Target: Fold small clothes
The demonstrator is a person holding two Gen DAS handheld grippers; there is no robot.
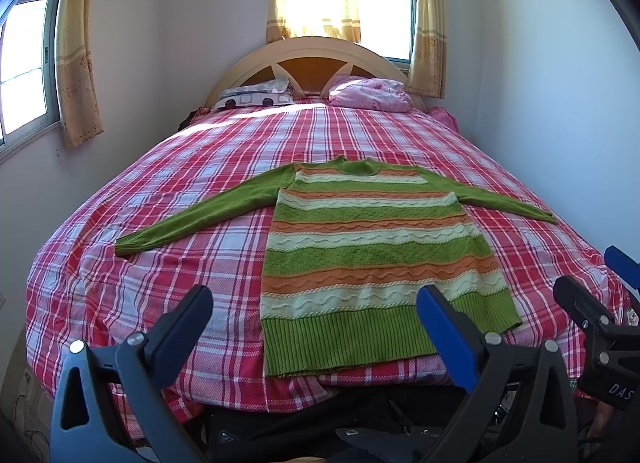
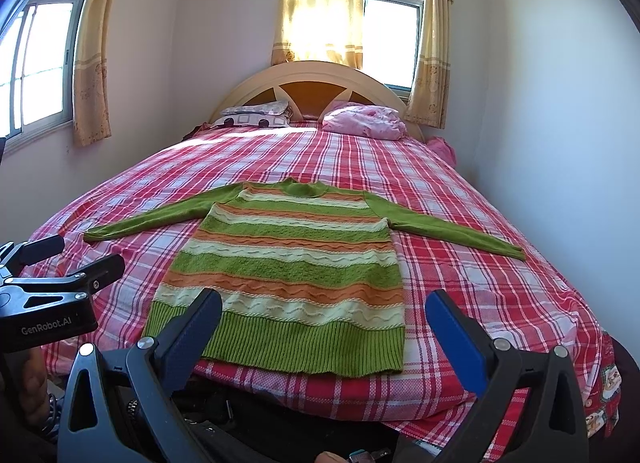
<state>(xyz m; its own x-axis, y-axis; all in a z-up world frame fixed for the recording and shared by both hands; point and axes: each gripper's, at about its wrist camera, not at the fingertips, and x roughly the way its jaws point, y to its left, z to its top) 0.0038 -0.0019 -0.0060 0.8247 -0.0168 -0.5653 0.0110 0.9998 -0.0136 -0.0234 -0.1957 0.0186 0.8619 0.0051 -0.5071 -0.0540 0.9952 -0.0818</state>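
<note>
A small knitted sweater (image 1: 360, 247) with green, orange and cream stripes lies flat, face up, on the bed, both green sleeves spread out sideways and its ribbed hem toward me. It also shows in the right wrist view (image 2: 288, 263). My left gripper (image 1: 316, 303) is open and empty, held above the foot of the bed just short of the hem. My right gripper (image 2: 324, 311) is open and empty too, over the hem's right part. Each gripper shows at the edge of the other's view: the right one (image 1: 600, 291), the left one (image 2: 72, 259).
The bed has a red and white plaid sheet (image 1: 160, 191). Two pillows (image 1: 256, 97) (image 1: 372, 93) lie at the arched wooden headboard (image 1: 312, 59). Walls stand close on both sides; curtained windows are behind and to the left.
</note>
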